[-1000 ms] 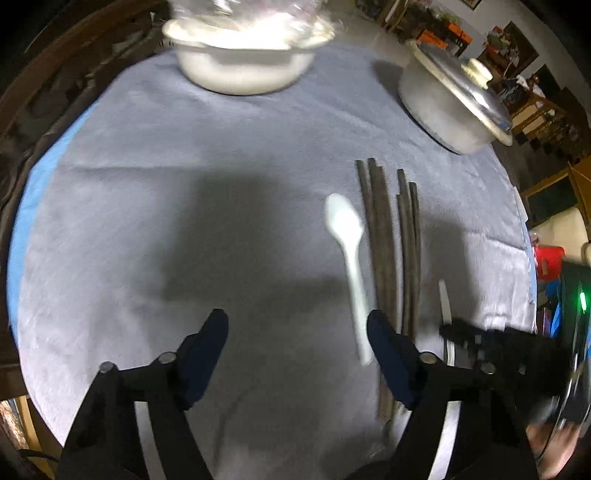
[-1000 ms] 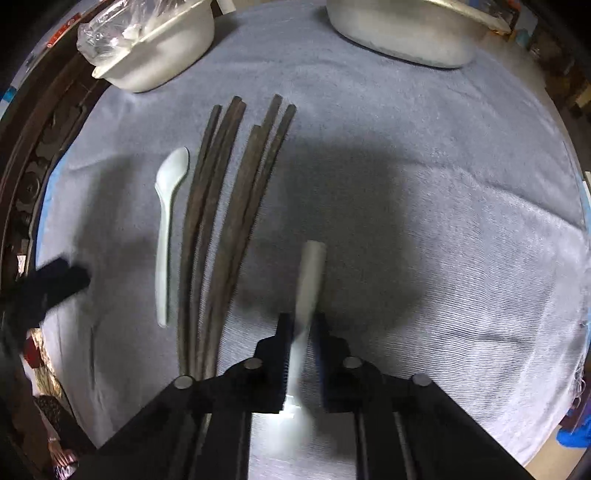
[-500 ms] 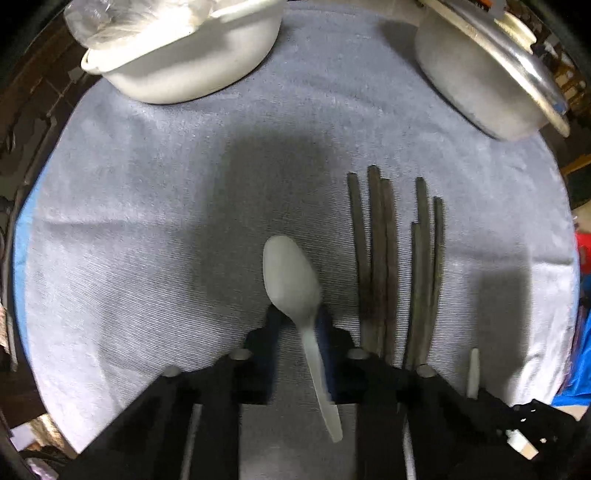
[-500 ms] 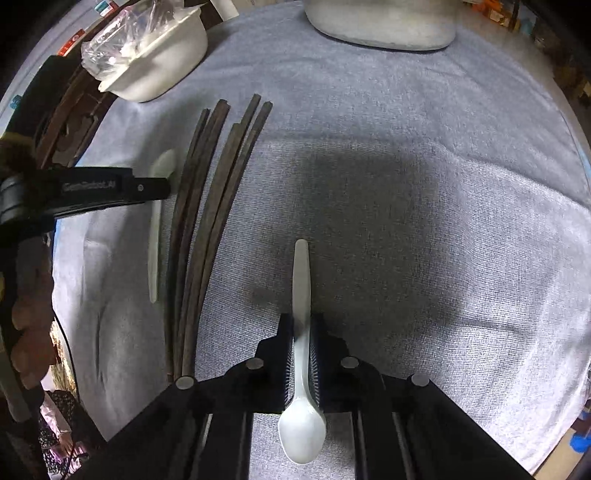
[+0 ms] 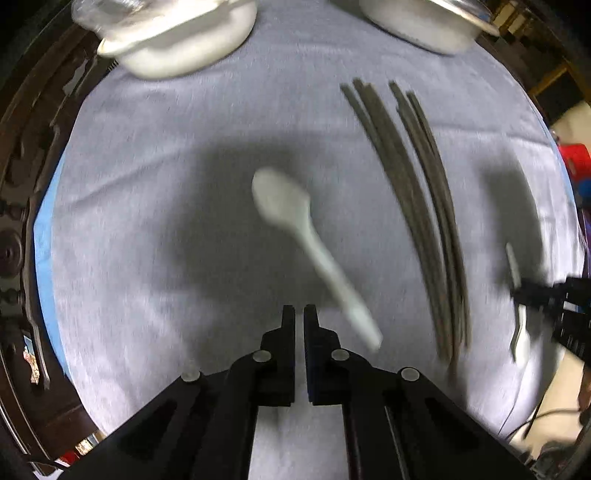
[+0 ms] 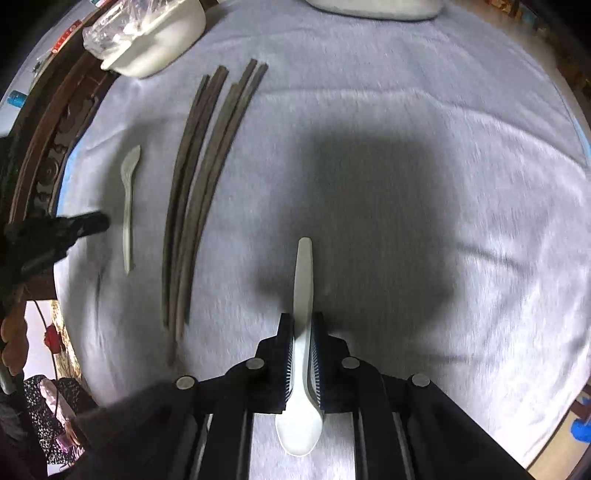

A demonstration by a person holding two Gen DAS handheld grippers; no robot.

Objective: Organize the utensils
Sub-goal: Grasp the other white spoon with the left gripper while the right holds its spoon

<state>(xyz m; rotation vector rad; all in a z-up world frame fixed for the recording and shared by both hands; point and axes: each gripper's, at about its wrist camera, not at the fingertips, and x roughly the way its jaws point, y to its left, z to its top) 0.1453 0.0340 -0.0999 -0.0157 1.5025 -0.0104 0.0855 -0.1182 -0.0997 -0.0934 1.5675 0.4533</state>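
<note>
A white plastic spoon [image 5: 306,240] lies on the grey cloth, bowl pointing away, just ahead and right of my left gripper [image 5: 299,314], whose fingers are shut with nothing between them. The same spoon shows in the right wrist view [image 6: 128,206], left of several dark chopsticks [image 6: 199,184]. My right gripper [image 6: 302,325] is shut on a second white spoon [image 6: 301,332], handle pointing forward, bowl back between the arms. In the left wrist view the chopsticks [image 5: 417,206] lie to the right, and the right gripper [image 5: 543,295] holds its spoon [image 5: 517,295] at the far right.
A white bowl with a plastic bag [image 5: 177,40] stands at the back left. A metal pot [image 5: 424,26] stands at the back right. The round table has a grey cloth [image 6: 406,166] and a dark carved wooden rim [image 6: 48,147].
My left gripper closed around the spoon, then pulled back left, still shut; the spoon now lies free at an angle. The right gripper kept its spoon and drew back.
</note>
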